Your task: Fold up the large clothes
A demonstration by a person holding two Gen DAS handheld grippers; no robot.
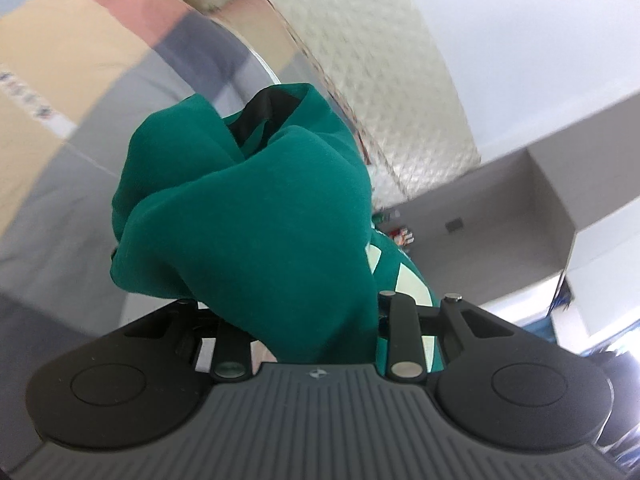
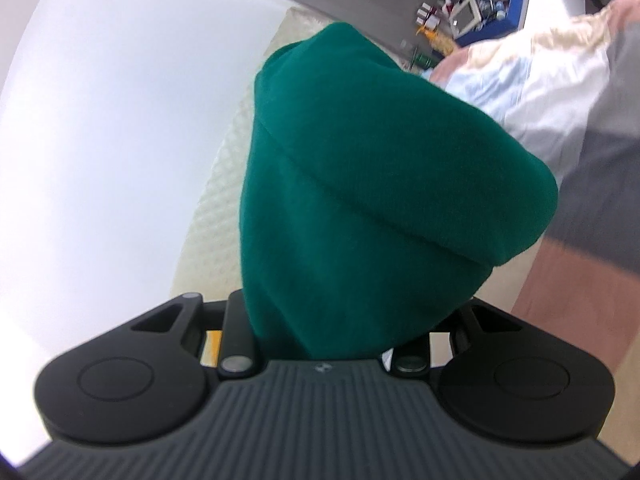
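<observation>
A large green garment (image 1: pixel 256 216) with pale lettering and a black inner collar fills the middle of the left wrist view. It bunches over my left gripper (image 1: pixel 308 320), which is shut on it; the fingertips are hidden by the cloth. In the right wrist view the same green garment (image 2: pixel 360 184) drapes over my right gripper (image 2: pixel 324 320), which is shut on a hemmed edge. Both grippers hold the garment lifted in the air.
A bed with a patchwork cover (image 1: pixel 80 80) in beige, pink and grey lies behind, with a cream quilted headboard (image 1: pixel 380 80). White walls (image 2: pixel 100 100) surround it. A cluttered shelf with a blue box (image 2: pixel 480 4) stands far off.
</observation>
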